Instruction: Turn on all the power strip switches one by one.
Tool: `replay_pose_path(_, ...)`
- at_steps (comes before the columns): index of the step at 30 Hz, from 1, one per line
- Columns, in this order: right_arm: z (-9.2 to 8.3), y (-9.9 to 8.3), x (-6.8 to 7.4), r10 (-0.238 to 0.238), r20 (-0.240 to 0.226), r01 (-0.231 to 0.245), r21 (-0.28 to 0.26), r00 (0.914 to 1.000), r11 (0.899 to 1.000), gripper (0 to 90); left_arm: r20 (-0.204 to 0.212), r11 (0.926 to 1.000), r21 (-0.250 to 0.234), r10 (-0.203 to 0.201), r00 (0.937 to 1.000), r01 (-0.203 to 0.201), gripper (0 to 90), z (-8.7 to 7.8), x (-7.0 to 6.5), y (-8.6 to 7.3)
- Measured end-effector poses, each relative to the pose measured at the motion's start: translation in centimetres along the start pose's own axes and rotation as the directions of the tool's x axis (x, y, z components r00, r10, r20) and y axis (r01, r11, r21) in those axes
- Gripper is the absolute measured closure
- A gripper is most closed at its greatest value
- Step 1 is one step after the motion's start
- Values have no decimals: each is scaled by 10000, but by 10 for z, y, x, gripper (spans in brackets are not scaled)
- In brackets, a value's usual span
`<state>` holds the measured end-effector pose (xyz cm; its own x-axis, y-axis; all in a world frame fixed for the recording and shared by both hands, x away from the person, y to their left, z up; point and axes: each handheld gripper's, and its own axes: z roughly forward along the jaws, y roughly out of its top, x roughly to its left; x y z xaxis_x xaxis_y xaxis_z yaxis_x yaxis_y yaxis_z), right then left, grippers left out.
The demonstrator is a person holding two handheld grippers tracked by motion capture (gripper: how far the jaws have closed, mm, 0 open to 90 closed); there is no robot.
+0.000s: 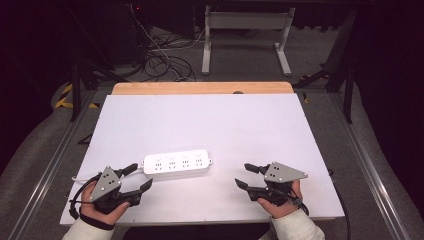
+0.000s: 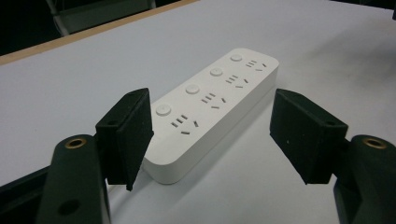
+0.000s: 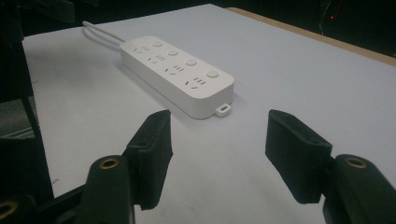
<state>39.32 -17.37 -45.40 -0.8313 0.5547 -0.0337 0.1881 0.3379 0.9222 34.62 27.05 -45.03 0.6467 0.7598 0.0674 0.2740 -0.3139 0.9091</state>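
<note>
On white table, power strip [image 1: 177, 164] lies crosswise, cord end left.

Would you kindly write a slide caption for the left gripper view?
Left gripper, jaws open, lined up on the near end of a white power strip lying on the white table.

Lab: white-topped table [image 1: 200, 115], tangled floor cables [image 1: 160, 60], metal frame rails [image 1: 45, 170].

Power strip [image 1: 176, 164] on table [image 1: 250, 120], between left tongs [image 1: 141, 176] and right tongs [image 1: 245, 176]; nearer left.
</note>
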Motion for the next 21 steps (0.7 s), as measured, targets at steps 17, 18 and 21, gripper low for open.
replay_pose_path(17,1,-1,1,-82,21,81,165,10000,9998,456,495,9986,534,-20,9988,-6,418,-4,4,22)
replay_pose_path(18,1,-2,1,-84,10,84,187,10000,9998,457,487,9984,559,-6,9988,-22,419,-4,5,23)
replay_pose_path(21,1,-2,2,-108,15,108,224,9999,9997,460,472,9971,755,-4,9989,-32,420,-5,5,28)
